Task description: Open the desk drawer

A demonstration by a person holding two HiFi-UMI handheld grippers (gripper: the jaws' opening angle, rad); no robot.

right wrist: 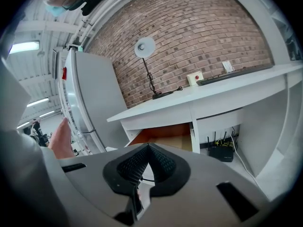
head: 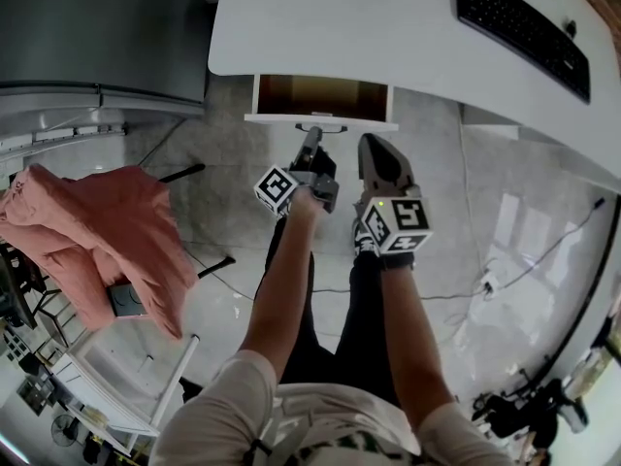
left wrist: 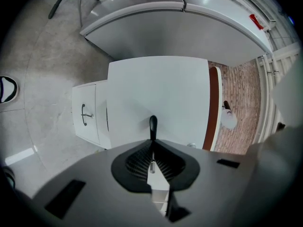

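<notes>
— The grippers, how are they?
— The left gripper pinches the drawer handle, jaws narrow. The right gripper is closed and empty.
— And the drawer?
— The drawer stands pulled out under the desk's front edge, near the left corner.

an office corner: white desk, keyboard, desk lamp (brick wall behind)

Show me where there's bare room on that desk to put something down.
The desktop is bare along its front, from its left corner to the keyboard. The open drawer shows only brown bottom. Crowded before the drawer: the left gripper grips its handle, the right gripper beside it.
</notes>
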